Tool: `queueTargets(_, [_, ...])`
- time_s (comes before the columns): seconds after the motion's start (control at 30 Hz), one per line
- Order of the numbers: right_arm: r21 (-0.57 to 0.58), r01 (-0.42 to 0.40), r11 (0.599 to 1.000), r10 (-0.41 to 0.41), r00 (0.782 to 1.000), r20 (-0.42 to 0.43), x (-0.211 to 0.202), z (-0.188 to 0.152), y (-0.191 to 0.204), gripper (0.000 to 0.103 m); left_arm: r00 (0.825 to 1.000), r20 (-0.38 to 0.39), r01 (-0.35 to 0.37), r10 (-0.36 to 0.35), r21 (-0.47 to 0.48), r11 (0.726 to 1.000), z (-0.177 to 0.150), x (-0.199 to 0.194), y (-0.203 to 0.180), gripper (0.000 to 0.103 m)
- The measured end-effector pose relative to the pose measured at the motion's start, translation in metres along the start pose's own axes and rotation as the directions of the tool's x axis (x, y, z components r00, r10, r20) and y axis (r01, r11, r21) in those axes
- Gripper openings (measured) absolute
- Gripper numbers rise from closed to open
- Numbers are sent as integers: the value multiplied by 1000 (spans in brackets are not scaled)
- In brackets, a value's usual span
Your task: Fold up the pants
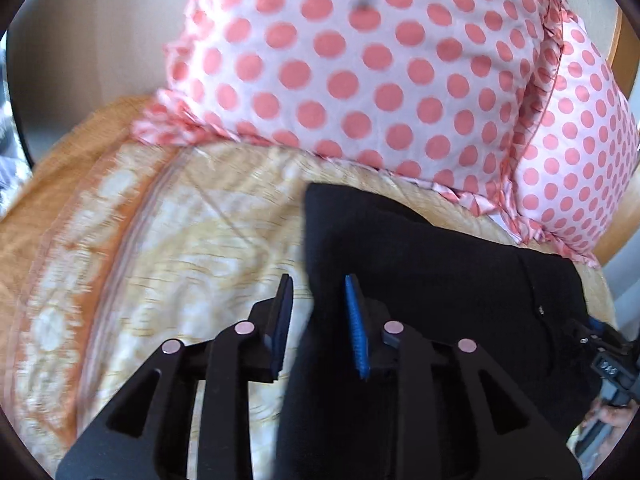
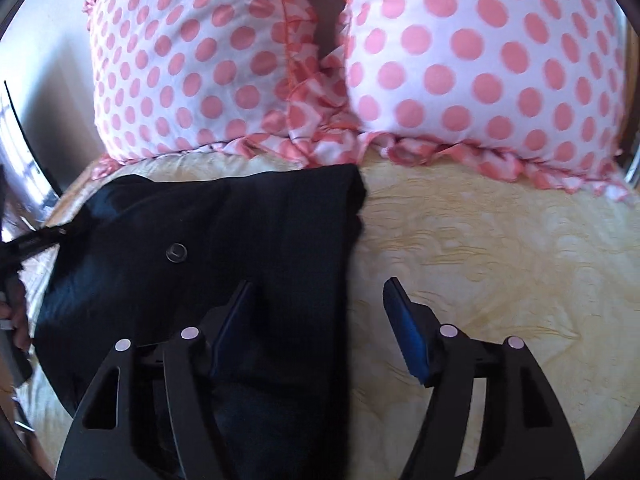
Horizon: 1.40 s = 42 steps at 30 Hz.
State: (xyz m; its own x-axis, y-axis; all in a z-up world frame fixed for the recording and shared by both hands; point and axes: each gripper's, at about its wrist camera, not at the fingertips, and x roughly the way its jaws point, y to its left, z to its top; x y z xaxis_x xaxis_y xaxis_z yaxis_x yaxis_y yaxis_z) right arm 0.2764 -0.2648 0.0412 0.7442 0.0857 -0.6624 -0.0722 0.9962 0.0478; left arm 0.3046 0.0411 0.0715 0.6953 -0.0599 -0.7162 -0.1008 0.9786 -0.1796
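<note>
Black folded pants [image 1: 440, 280] lie on a yellow patterned bedspread [image 1: 180, 240], just below two pillows. My left gripper [image 1: 318, 284] hovers over the pants' left edge with its blue pads a small gap apart; nothing is pinched between them. In the right wrist view the pants [image 2: 200, 240] show a dark button [image 2: 176, 252] near the middle. My right gripper [image 2: 319, 284] stands wide open over the pants' right edge, its left finger above the cloth and its right finger above the bedspread [image 2: 500, 260].
Two white pillows with pink dots [image 1: 340, 60] [image 1: 580, 140] lean across the head of the bed, close behind the pants; the same pillows [image 2: 180, 60] [image 2: 500, 60] fill the top of the right wrist view. A person's hand [image 2: 16, 312] holds the other gripper at far left.
</note>
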Motion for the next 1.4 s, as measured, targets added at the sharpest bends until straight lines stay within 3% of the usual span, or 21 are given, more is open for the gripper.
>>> queueTargets(0.07, [-10,75,997,-74,994,76,-24,-7,0,70,997,69,-38,35,45,998,-8,-26,-2,31])
queueTargets(0.17, [-82,36,996,-23,988,150,-56,-20,16,70,997,69,37,-43,96,995,-34,-57,-15,62])
queueTargets(0.2, [-109,12,994,5,988,154,-61,-24,24,70,995,66,67,-76,118,991,-46,-64,-22,67])
queueTargets(0.3, [-231,-42,972,66,993,94,-62,-44,59,70,990,33,127,-138,223,966,-85,-73,-54,73])
queueTargets(0.4, [-309,-6,951,-2,1000,-26,-38,-59,78,70,990,-74,136,-119,287,948,-108,-53,-79,74])
queueTargets(0.47, [-294,0,956,-6,1000,-20,-33,-61,79,72,990,-116,110,-80,283,953,-114,-35,-80,76])
queueTargets(0.6, [-214,3,977,-11,999,-34,-39,-57,72,74,992,-94,106,-86,235,966,-110,-32,-76,81])
queueTargets(0.67, [-150,-12,989,14,1000,13,-59,-64,69,85,993,-62,114,-103,200,973,-113,-50,-68,84])
queueTargets(0.7, [-130,-28,991,33,999,34,-69,-69,68,98,993,-45,115,-108,195,974,-116,-59,-63,94])
queueTargets(0.73, [-98,-39,994,46,997,68,-81,-78,68,102,993,-32,119,-115,194,974,-122,-70,-58,100])
queueTargets(0.87, [-39,-59,997,63,990,123,-106,-116,77,102,996,40,68,-77,191,979,-158,-104,-36,101])
queueTargets(0.97, [-33,-38,999,42,993,115,-105,-137,90,102,996,93,-29,11,197,980,-180,-114,-29,101])
queueTargets(1.03, [-41,-25,999,29,995,99,-100,-144,98,102,994,98,-55,36,193,980,-187,-115,-25,101])
queueTargets(1.4, [-53,7,999,-2,995,100,-96,-161,118,102,997,61,-57,44,223,973,-205,-100,-26,101])
